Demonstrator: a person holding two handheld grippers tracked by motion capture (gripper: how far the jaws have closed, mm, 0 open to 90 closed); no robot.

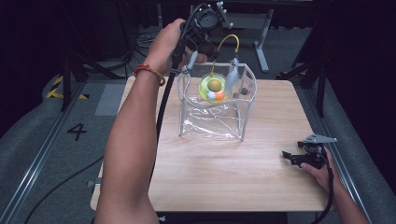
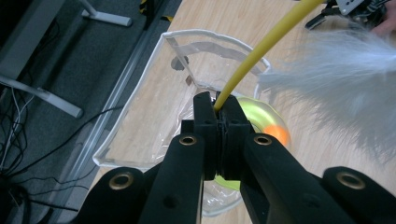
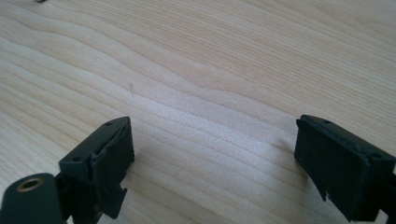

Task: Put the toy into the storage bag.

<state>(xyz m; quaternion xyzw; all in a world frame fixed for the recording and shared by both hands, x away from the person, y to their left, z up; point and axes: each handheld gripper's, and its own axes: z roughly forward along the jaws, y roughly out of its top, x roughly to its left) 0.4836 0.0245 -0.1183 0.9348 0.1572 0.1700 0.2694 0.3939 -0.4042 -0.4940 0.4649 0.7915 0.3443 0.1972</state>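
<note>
Clear plastic, edged in white, is forming the one bag (image 1: 212, 109) standing open-topped on the far half of my wooden table (image 1: 224, 172). I am holding my left tool (image 1: 198, 39) high above its far rim, my arm reaching in from the left with a red bracelet (image 1: 149, 71) on the wrist. In the left gripper view that tool (image 2: 217, 109) is pinching a single yellow cord (image 2: 266, 44) between its tightly pressed jaws; the cord is curving up and over in the high view (image 1: 229, 41). Hanging below it inside the bag is one toy: a lime-green translucent disc (image 1: 212, 87) carrying what I am counting as three small balls, an olive-green one (image 1: 214, 84) at the centre, a white one (image 1: 211, 95) and an orange one (image 1: 220, 96) just beside each other at the lower edge. One pale grey feathery tuft (image 2: 341, 79) is spreading across the right of the left gripper view, and in the high view a pale feather (image 1: 232, 74) is hanging beside the disc. Whether the toy is touching the bag's floor, I cannot tell.

Over at the near right corner of the table, my right tool (image 1: 292, 156) is lying low in my right hand (image 1: 320, 172), well apart from the bag. Its two black jaws are standing spread wide over bare wood grain (image 3: 210, 93), gripping nothing.
</note>
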